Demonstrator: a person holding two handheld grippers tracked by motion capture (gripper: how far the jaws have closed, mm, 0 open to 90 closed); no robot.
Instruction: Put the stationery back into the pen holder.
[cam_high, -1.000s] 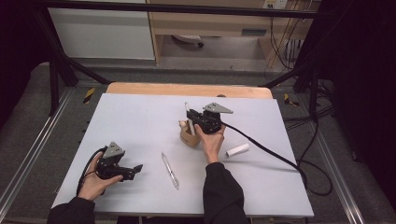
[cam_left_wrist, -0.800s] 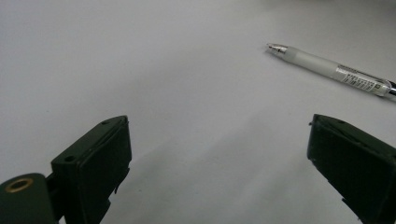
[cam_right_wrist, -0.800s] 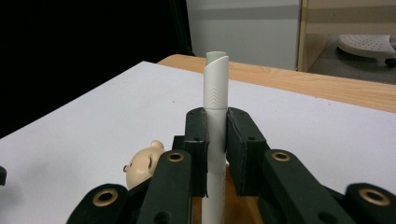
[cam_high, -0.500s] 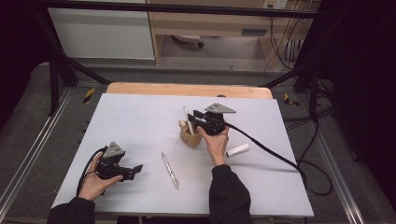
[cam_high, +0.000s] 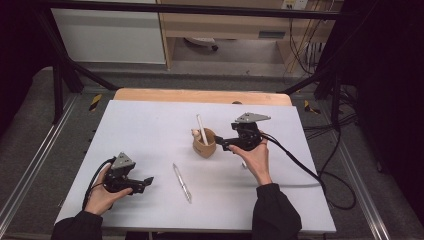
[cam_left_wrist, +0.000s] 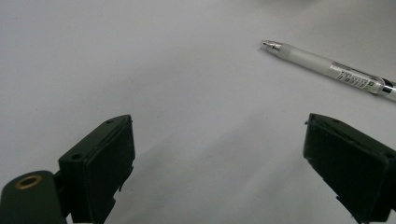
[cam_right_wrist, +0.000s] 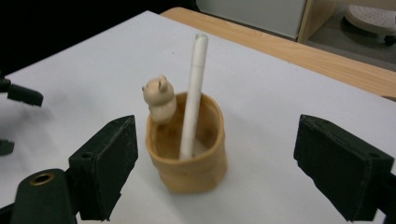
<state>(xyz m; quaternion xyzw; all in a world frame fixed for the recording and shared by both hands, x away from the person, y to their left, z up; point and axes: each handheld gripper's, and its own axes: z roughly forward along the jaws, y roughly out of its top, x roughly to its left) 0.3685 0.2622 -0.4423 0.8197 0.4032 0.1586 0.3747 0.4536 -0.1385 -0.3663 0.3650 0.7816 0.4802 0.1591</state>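
The right claw (cam_high: 218, 141) has just been opening and is standing wide, holding nothing, beside the cup (cam_high: 204, 144) where a pen (cam_high: 201, 129) is leaning. The left claw (cam_high: 148, 181) is resting open on the counter (cam_high: 150, 125).

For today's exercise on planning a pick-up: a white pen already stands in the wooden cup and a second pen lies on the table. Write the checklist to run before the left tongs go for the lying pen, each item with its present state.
1. Left tongs open and empty: ok; the jaws stand wide apart over bare table.
2. Lying pen free to grasp: ok; it lies alone on the white table, nothing on it.
3. Pen lined up between the left jaws: not ok; it lies ahead and off to one side.
4. Right tongs have let go of the white pen: ok; the jaws have just been opening and touch nothing.
5. Wooden cup upright: ok.
6. Room in the cup for a second pen: ok, as far as I can judge.
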